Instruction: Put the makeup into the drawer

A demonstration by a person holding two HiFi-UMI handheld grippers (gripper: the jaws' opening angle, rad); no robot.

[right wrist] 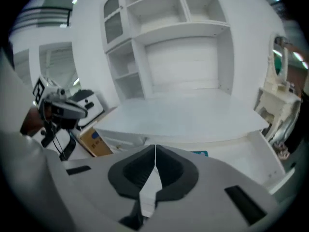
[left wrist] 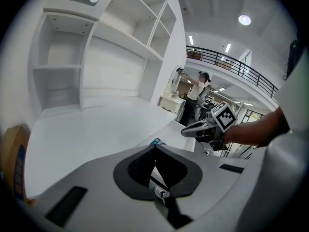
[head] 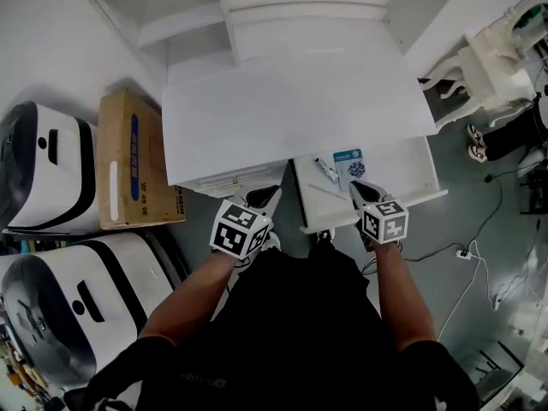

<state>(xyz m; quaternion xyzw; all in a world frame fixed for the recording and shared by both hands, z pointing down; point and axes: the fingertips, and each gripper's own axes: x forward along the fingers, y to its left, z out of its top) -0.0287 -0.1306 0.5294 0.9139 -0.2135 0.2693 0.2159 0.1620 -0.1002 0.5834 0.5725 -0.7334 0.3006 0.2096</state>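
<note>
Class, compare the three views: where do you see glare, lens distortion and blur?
Head view: the white desk is washed out and its edges are faint. Left gripper view: the fisheye lens bends the shelves, a dark rim rings the frame, and a ceiling lamp flares. Right gripper view: the same bending, and the image is softer overall.

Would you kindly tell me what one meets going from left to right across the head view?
White machines, cardboard box, left claw, right claw, white carved furniture. The open drawer overlaps the right claw, so I left it out.
</note>
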